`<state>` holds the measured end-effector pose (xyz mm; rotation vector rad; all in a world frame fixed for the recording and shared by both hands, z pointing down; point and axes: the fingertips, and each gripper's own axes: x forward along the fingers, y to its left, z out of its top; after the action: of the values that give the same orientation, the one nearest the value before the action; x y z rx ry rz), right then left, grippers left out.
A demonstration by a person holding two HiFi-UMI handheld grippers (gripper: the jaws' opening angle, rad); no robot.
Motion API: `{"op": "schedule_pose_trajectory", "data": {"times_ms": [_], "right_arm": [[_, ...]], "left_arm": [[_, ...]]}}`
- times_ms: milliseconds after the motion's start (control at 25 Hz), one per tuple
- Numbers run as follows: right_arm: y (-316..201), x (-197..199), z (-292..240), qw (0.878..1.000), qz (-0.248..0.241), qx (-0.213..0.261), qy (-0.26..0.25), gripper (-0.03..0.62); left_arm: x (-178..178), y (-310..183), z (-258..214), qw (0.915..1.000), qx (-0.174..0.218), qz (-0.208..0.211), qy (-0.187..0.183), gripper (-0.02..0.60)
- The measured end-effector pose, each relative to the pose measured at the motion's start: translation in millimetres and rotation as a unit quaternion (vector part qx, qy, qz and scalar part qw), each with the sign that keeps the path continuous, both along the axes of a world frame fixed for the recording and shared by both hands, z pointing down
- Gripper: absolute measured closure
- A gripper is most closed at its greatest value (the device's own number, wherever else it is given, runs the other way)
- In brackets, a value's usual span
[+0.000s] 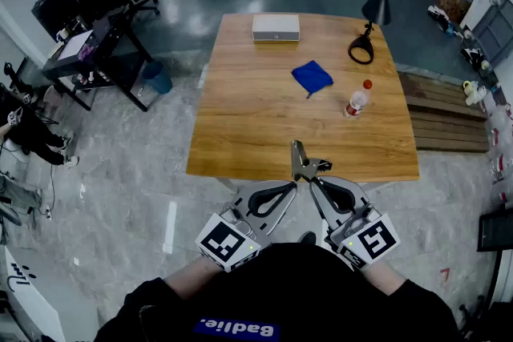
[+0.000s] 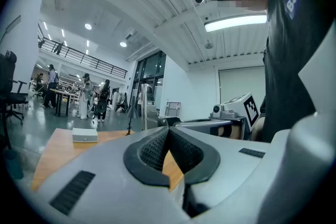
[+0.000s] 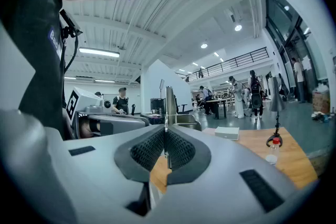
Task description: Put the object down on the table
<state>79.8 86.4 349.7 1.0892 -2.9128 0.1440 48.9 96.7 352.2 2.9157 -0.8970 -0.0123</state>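
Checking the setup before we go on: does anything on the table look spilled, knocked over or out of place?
Nothing stands out. The bottle and lamp stand upright, the blue cloth is merely rumpled, and the white box sits square.

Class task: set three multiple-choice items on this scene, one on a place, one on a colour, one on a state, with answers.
1. The white box lies at which edge of the table? A near; B far; C left.
2. The cap of the bottle is: A red; B green; C yellow.
3. The jaws of the right gripper are: A wide apart; B shut on the bottle; C shut on a thin metal piece.
Answers: B, it sits farthest from the person; A, red shows on top; C, the piece stands between the closed jaws.
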Motion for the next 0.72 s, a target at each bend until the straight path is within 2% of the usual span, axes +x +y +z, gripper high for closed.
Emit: {"op": "schedule_pose_trajectory", "data": {"times_ms": [520, 720], "right_arm": [[-1.9, 3.8, 5.5, 1.000, -0.011, -0.010, -0.002, 0.586], [-6.3, 14.7, 1.5, 0.999, -0.030, -0.006, -0.013, 0.586]], "left_arm": [[6.7, -0.6, 3.0, 0.9999, -0.008, -0.006, -0.005, 0.574], [17.2, -6.0, -0.5, 0.9996, 0.001, -0.025, -0.012, 0.574]]}}
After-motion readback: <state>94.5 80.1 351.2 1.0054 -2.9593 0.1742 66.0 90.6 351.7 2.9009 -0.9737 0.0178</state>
